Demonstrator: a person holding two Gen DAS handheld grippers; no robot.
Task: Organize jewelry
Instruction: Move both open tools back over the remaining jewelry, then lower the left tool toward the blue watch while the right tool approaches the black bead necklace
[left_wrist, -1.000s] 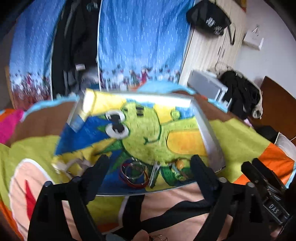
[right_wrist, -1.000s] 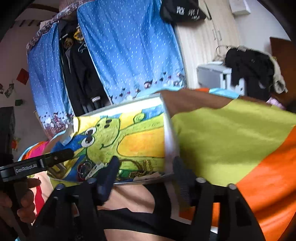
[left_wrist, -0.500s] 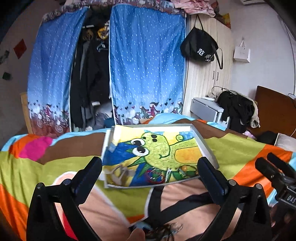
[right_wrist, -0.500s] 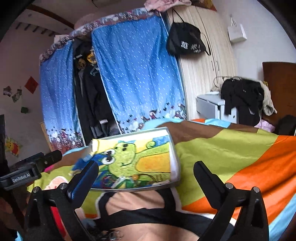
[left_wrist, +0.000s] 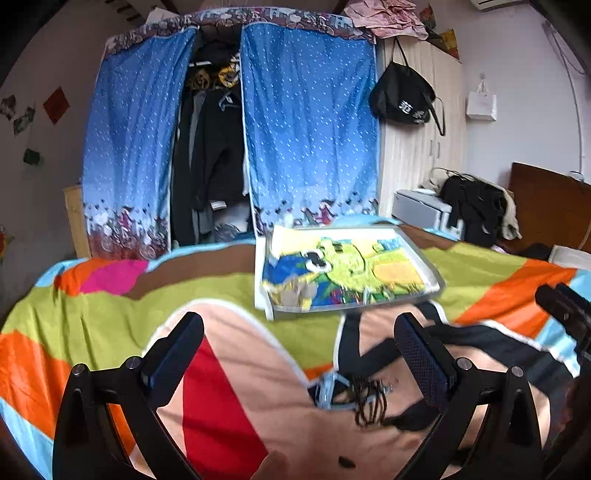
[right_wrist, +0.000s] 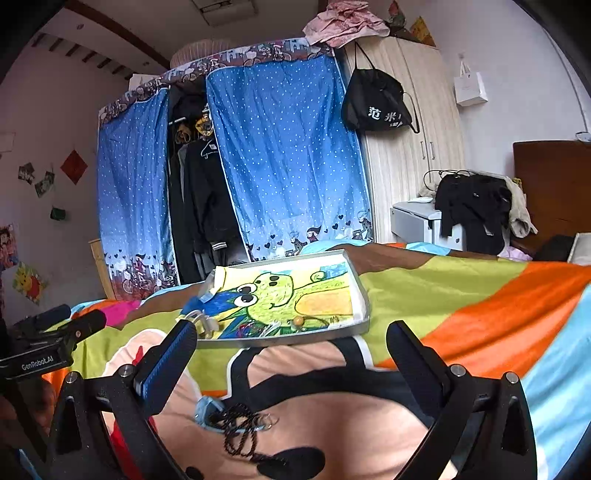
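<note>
A shallow grey tray (right_wrist: 360, 325) lined with a green cartoon-dinosaur drawing lay flat on the bedspread, small jewelry pieces (right_wrist: 266, 326) clustered along its near edge. Nearer the cameras, apart from the tray, a black beaded necklace (right_wrist: 240, 428) lay tangled over a light-blue piece (right_wrist: 205, 408).

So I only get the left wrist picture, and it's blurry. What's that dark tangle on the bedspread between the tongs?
Observer: The right wrist view shows a black beaded string lying partly over a pale blue piece.
Operator: Anything loose in the tray?
Observer: A round amber bead sits near the tray front rim.
Operator: Any writing on my tongs?
Observer: Yes, the left tongs carry a GenRobot.AI label on their side.
</note>
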